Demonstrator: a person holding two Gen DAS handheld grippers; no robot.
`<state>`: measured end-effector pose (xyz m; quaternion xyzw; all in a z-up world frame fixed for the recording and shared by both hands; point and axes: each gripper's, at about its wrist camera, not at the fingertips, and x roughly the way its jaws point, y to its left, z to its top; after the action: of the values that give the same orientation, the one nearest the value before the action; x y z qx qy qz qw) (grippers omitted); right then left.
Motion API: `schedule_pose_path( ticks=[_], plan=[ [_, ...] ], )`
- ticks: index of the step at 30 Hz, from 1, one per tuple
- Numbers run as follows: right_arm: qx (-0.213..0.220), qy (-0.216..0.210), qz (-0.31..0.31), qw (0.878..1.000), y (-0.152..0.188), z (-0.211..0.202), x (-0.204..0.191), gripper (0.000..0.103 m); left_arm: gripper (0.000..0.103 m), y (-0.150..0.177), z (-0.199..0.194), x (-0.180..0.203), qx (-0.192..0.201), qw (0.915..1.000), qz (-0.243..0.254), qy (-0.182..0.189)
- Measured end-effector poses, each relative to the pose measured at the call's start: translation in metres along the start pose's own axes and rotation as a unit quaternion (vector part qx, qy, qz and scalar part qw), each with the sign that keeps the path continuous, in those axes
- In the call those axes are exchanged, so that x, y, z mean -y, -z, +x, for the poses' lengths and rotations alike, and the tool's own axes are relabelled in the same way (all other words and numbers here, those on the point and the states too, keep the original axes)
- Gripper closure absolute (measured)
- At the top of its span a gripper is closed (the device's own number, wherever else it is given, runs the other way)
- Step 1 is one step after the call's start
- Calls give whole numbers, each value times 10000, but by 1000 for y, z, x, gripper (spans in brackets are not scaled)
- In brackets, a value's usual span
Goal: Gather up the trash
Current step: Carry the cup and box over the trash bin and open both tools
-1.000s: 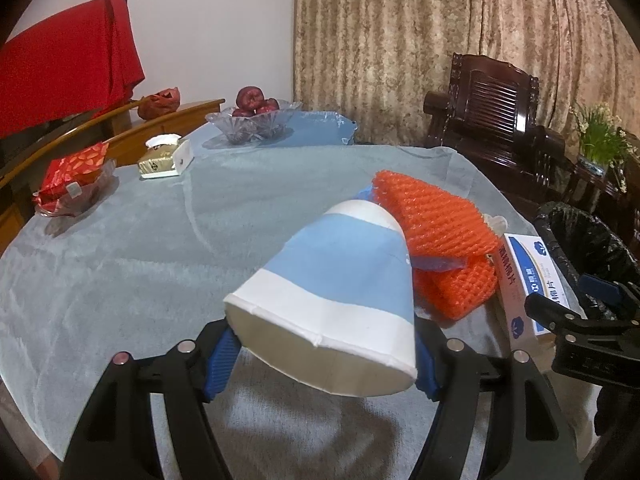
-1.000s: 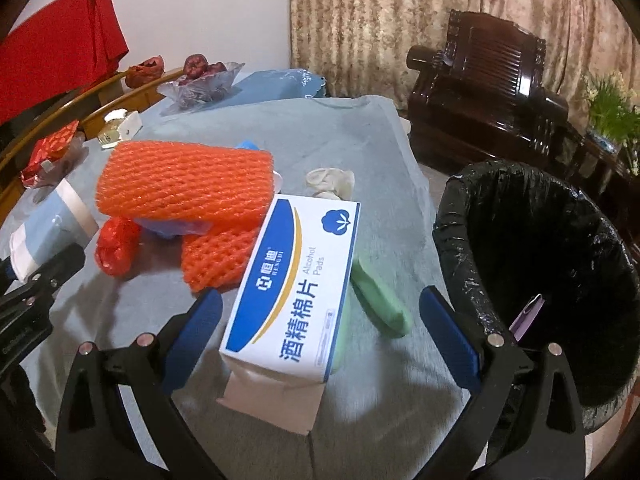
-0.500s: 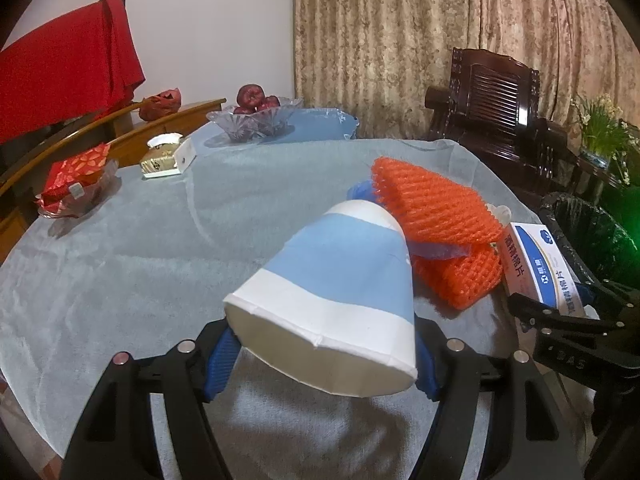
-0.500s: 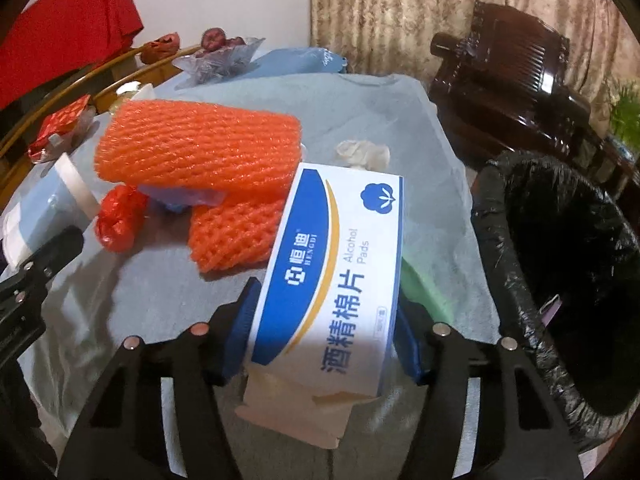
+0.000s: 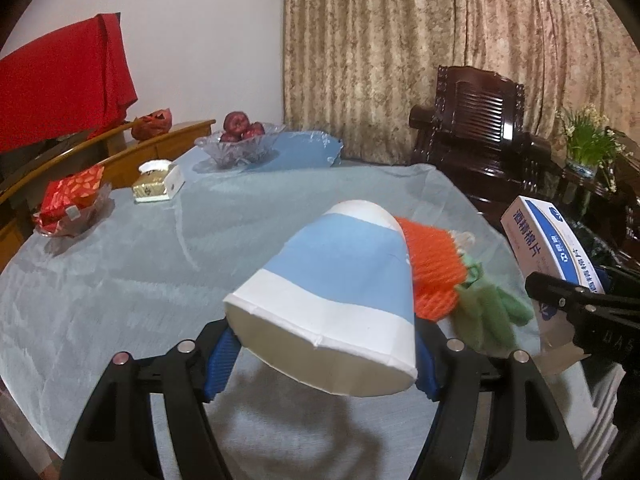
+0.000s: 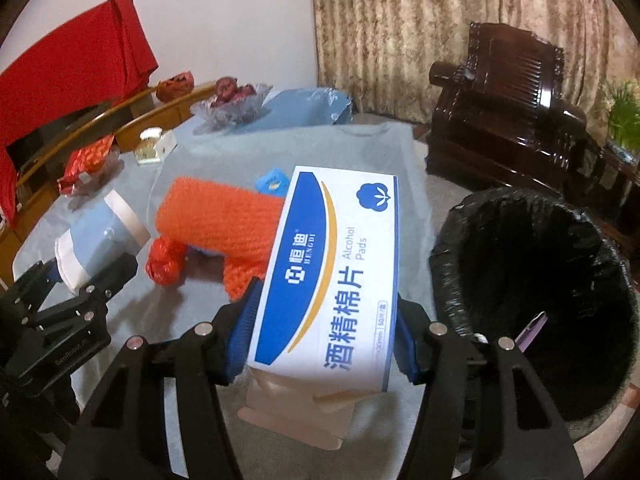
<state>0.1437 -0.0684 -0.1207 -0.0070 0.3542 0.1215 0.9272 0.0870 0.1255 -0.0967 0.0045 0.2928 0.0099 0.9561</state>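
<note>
Trash held in both grippers: left gripper (image 5: 322, 354) fingers clamp a blue-and-white paper cup (image 5: 336, 292) above the table (image 5: 120, 280); right gripper (image 6: 322, 336) fingers clamp an alcohol-pad box (image 6: 332, 276). Only the right view shows the black-lined bin (image 6: 532, 292), holding perhaps a purple scrap.

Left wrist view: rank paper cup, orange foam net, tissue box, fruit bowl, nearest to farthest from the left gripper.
1. Paper cup, held in the left gripper.
2. Orange foam net, just behind the cup, right.
3. Tissue box, far left.
4. Fruit bowl, back of the table.
</note>
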Motion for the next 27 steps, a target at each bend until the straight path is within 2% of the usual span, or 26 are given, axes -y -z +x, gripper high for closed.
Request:
schedule_pose_path(
  ticks=[4, 13, 22, 27],
  plan=[
    [175, 79, 75, 9998, -7, -17, 14, 47, 33, -9, -7, 14, 142, 9998, 64, 93],
    [577, 411, 191, 9973, -20, -54, 53, 47, 33, -39, -13, 65, 453, 9969, 285, 575],
    [920, 943, 519, 9899, -23, -85, 117, 50, 33, -68, -7, 131, 688, 9899, 566, 1099],
    [923, 1190, 692, 9862, -17, -86, 157, 51, 33, -77, 10, 175, 666, 9852, 746, 1390]
  ],
)
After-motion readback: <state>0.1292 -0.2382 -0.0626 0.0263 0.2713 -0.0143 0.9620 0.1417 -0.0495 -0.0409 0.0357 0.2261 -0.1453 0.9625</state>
